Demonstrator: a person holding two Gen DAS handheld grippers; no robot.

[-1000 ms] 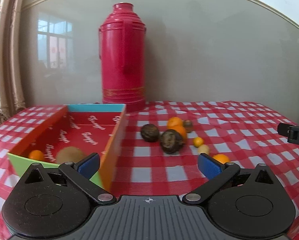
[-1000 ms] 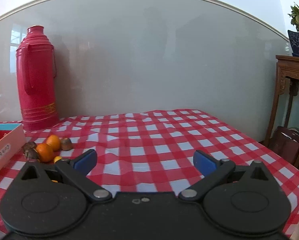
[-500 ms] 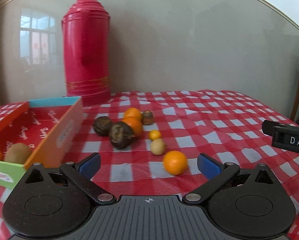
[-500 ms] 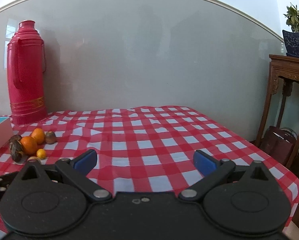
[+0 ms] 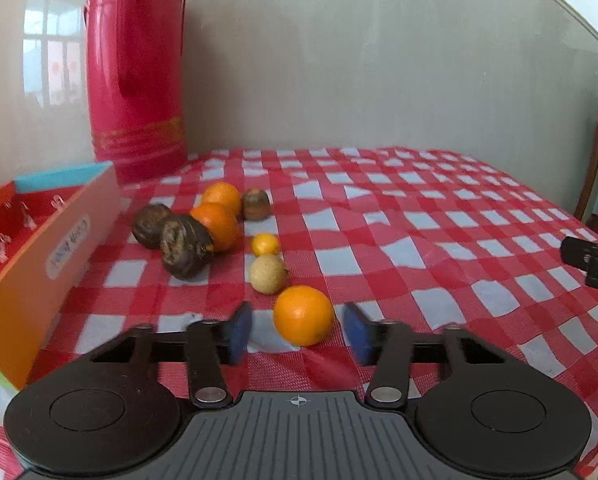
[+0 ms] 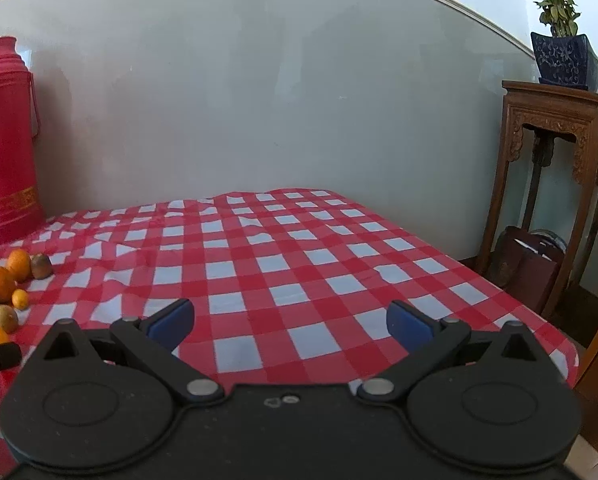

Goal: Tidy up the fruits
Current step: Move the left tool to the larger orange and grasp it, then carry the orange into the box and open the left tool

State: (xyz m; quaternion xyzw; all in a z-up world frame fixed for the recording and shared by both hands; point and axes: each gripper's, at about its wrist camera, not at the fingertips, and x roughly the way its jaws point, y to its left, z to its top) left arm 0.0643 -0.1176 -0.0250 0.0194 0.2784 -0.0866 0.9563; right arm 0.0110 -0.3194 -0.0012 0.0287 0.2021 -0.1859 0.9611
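1. The left gripper (image 5: 299,330) has its blue pads (image 5: 239,332) partly spread, one on each side of an orange (image 5: 303,314). There's a gap on both sides, so nothing is held yet. From where I stand, it looks lined up to close on that fruit.

2. The right gripper (image 6: 290,322) is spread wide over bare cloth (image 6: 299,264) and holds nothing. It sits well off to the side, I'd guess to keep out of the way.

3. The orange is the nearest piece of a loose string of fruit. Just behind it lies a pale, dull round fruit (image 5: 268,273), then a tiny yellow one (image 5: 265,244). Farther back sit two more oranges (image 5: 218,225), two dark wrinkled fruits (image 5: 183,249) and a small brownish one (image 5: 255,204).

4. The box (image 5: 47,256) stands left of the fruit, well apart from the orange. Its side looks like smooth orange card with a white label, and the inside is red. A brown fruit peeks in at its near corner. I take it to be where the fruit goes.

5. The orange is round, glossy and finely pitted, so it may roll if nudged by one pad first. The checked cloth is rumpled, which might slow it a little.

6. A tall red flask (image 5: 135,76) stands behind the box by the wall, smooth and shiny with a gold band.
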